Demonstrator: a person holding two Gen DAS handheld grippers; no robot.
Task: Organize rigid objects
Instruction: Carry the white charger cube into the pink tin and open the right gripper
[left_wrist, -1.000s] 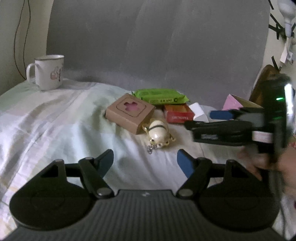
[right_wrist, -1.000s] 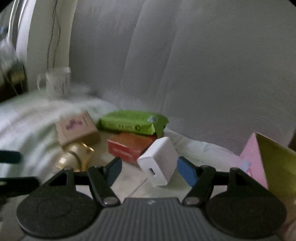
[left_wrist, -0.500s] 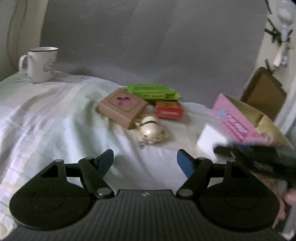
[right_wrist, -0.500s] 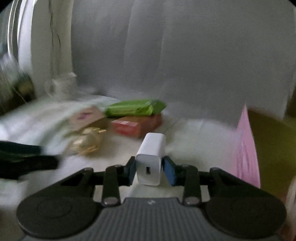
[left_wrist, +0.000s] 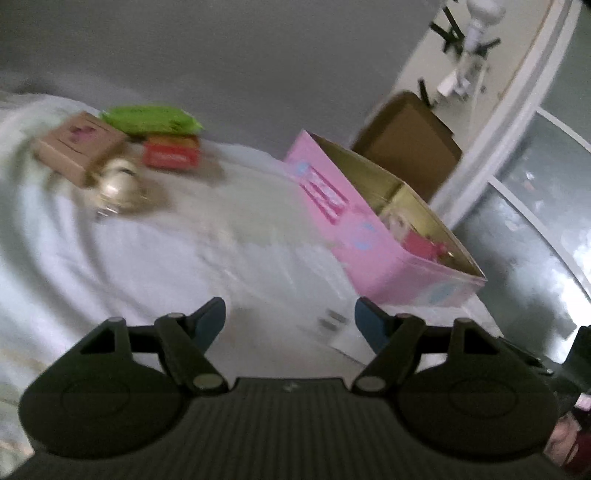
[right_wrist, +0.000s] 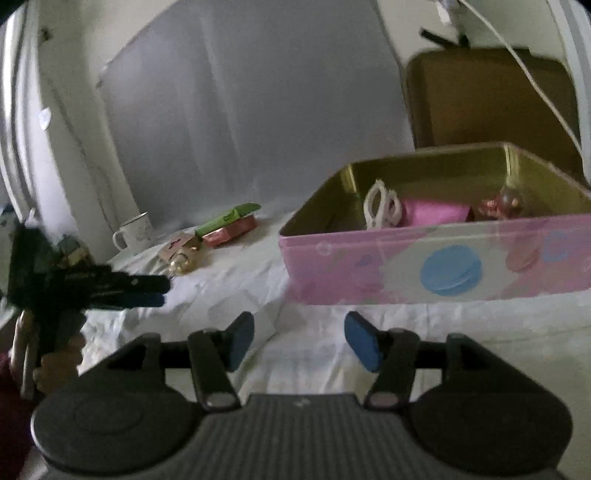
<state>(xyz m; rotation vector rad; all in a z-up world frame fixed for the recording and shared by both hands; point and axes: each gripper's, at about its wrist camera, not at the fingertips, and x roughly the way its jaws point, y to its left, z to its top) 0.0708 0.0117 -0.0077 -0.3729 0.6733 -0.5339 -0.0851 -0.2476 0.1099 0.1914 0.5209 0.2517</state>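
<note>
My right gripper faces the long wall of the pink tin. Its jaws are opening and nothing is between them. A pale blurred block, apparently the white charger, lies on the sheet just past its left fingertip. In the left wrist view the charger shows by the tin's near corner. My left gripper is open and holds nothing; in the right wrist view the left gripper hangs at the left. White scissors and a pink item lie inside the tin.
At the back of the bed lie a brown box, a green packet, a red box and a gold ornament. A mug stands far left. Brown cardboard leans behind the tin.
My right gripper shut on the white charger, carried it right to the pink tin, and now its jaws are apart without it. The left wrist view swung right, losing the mug.
</note>
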